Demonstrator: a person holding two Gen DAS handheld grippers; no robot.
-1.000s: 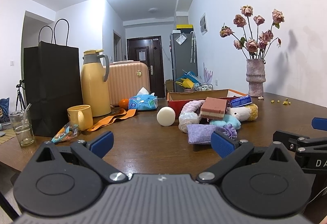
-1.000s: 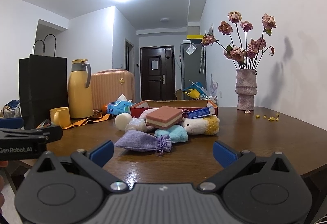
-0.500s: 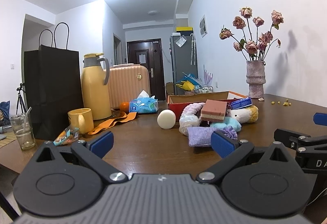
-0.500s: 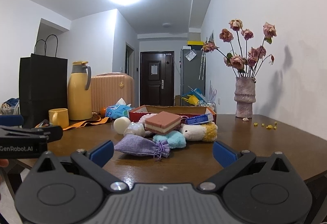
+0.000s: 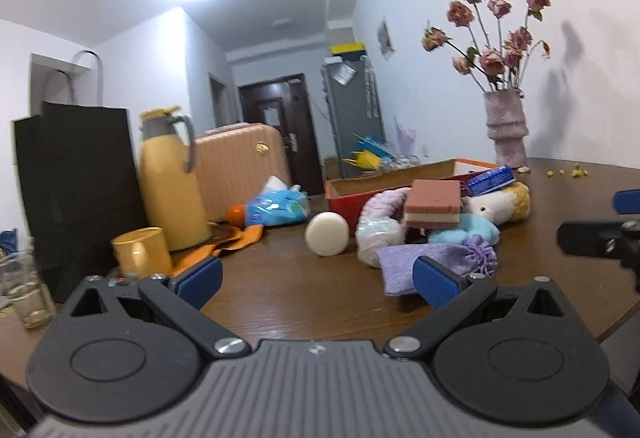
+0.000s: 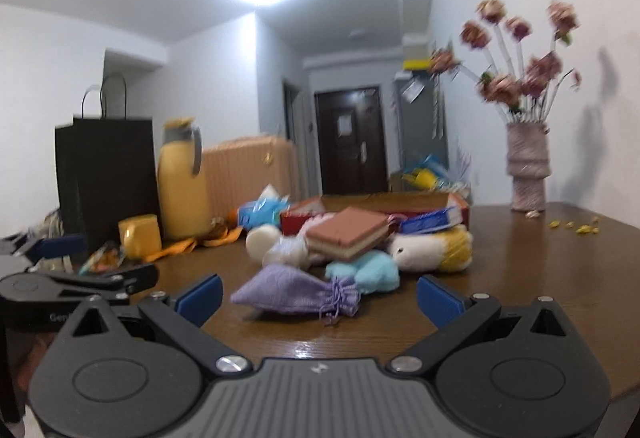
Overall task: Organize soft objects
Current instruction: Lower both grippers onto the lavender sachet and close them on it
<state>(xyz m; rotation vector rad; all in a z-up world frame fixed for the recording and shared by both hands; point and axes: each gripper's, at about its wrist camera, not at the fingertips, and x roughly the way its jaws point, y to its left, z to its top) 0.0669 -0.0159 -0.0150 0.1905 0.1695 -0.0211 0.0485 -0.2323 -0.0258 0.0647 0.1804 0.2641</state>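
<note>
Left gripper (image 5: 318, 280), jaws spread wide and empty, held low over the wooden table (image 5: 304, 302); right gripper (image 6: 318, 296), likewise spread and empty, directly facing the heap of soft objects. Nearest the right gripper, just ahead of and between its fingertips, lies the lavender drawstring pouch (image 6: 296, 294), flat on the table. Behind the pouch: a light-blue plush (image 6: 370, 270), a white-and-yellow plush toy (image 6: 432, 248) to the right, and a pink layered sponge (image 6: 348, 234) resting tilted on top of the pile. A round white puff (image 6: 262, 240) and a pale mesh bundle (image 6: 286, 250) sit to the left of the heap, touching it. Beyond the heap stands an open red box (image 6: 384, 204); a blue packet (image 6: 430, 222) appears to lean on its front edge, though blur leaves the contact uncertain. In the left wrist view the pouch lies ahead of the right-hand fingertip, partly hidden by it.
</note>
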